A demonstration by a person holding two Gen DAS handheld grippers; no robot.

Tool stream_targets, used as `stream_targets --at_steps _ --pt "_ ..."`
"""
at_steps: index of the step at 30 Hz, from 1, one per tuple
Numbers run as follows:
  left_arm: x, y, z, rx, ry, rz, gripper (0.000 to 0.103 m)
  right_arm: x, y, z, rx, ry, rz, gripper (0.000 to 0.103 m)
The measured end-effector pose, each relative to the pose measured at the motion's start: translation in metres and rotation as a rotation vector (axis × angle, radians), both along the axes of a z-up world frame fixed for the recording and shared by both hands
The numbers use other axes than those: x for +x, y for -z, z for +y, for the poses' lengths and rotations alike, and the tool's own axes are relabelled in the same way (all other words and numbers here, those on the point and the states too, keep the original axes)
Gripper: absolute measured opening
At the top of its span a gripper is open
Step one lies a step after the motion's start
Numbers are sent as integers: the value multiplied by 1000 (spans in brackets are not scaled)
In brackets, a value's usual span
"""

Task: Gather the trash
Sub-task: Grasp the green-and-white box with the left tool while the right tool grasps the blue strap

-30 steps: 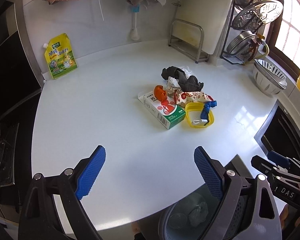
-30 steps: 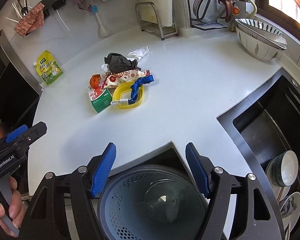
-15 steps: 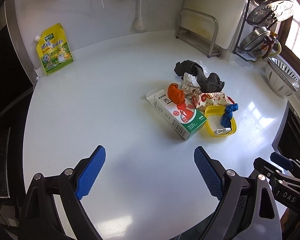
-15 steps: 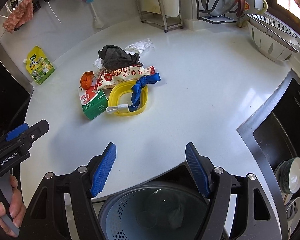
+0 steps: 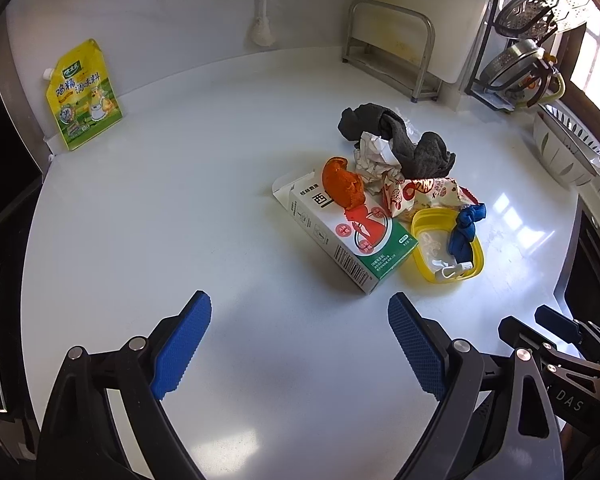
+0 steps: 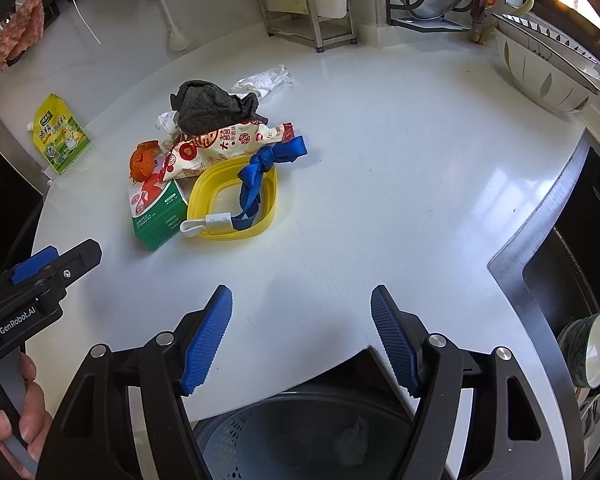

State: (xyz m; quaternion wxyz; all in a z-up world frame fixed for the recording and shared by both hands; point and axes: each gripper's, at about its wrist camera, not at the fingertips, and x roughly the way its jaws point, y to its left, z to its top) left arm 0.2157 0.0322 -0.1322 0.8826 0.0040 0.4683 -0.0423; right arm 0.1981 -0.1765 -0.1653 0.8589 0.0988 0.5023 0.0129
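A heap of trash lies on the white counter: a green and white carton, orange peel, a snack wrapper, a yellow lid with a blue strap, crumpled paper and a dark cloth. My left gripper is open and empty, short of the carton. My right gripper is open and empty, near the counter's front edge, with the heap ahead to its left.
A bin with a perforated wall sits below the counter's edge. A yellow pouch leans at the back left. A dish rack, a hanging strainer and a white bowl stand at the back. A dark sink holds bowls.
Both grippers have moved forward and down toward the trash heap, which now looks larger. The bin has slid out of the left view and shows less in the right view.
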Motion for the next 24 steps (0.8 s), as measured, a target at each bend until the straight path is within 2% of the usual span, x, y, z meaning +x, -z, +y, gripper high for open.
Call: stream_targets --at_steps 10,16,24 --pt "10 7 -5 -10 4 -4 88 11 9 -3 -6 7 -7 69" --pt "17 16 -19 -30 23 7 88 10 14 -16 2 42 -4 69" --pt "34 13 -41 -58 10 -17 88 4 10 -29 12 79 -17 69"
